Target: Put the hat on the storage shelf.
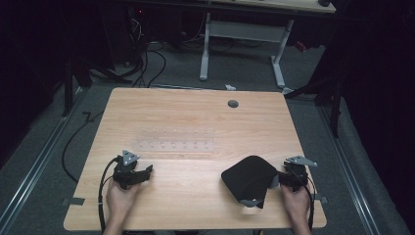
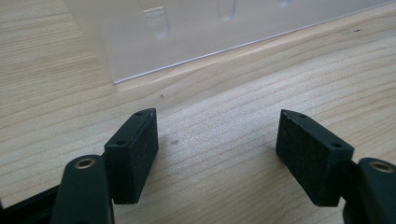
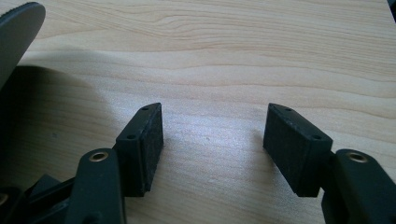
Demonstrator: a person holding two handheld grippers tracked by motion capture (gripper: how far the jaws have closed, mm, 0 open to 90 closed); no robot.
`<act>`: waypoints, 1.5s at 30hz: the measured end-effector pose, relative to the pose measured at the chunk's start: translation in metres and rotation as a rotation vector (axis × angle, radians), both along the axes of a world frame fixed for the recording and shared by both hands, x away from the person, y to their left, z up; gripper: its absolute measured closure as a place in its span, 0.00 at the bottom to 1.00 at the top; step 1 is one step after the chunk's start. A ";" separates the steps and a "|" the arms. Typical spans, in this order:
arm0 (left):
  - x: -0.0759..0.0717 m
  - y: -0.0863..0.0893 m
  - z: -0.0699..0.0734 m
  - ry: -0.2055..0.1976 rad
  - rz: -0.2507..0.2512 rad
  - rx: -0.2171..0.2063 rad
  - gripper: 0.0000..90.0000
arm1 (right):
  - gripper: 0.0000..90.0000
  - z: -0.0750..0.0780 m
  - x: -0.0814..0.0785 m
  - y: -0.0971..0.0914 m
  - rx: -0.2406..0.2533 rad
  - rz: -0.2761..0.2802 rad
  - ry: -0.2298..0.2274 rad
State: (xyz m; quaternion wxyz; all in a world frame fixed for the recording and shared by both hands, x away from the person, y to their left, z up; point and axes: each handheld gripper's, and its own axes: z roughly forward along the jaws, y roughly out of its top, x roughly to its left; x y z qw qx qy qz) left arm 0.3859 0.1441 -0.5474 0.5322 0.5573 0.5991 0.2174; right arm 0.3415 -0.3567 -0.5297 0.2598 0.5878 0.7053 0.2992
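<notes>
Wooden table (image 1: pixel 195 196) in a dark room, two hand-held grippers resting near its front edge.
Left hand-held gripper (image 1: pixel 147 171) sits with jaws spread and empty, just before a clear plastic rack (image 1: pixel 173 141); right hand-held gripper (image 1: pixel 275 180), jaws also wide and empty, lies just beside a black cloth (image 1: pixel 249 178).

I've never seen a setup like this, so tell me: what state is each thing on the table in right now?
Left claw: open, nothing between its pads, resting low over the table.
Right claw: open, empty, beside the black cloth.
Black cloth: lying crumpled on the table, not gripped.
Clear rack: lying flat on the table, untouched.
</notes>
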 end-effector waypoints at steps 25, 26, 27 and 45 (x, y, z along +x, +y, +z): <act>0.000 0.000 0.000 0.001 0.002 0.000 0.33 | 0.47 0.000 0.000 -0.001 -0.004 -0.013 -0.002; 0.000 0.000 0.000 0.001 0.001 0.001 0.33 | 0.48 0.000 0.000 -0.002 0.000 -0.016 -0.003; 0.000 0.000 0.000 0.001 0.001 0.001 0.33 | 0.50 0.001 0.000 -0.003 0.006 -0.020 -0.005; 0.000 -0.001 0.000 0.000 0.001 0.002 0.33 | 0.60 0.031 -0.027 -0.014 0.113 -0.017 -0.150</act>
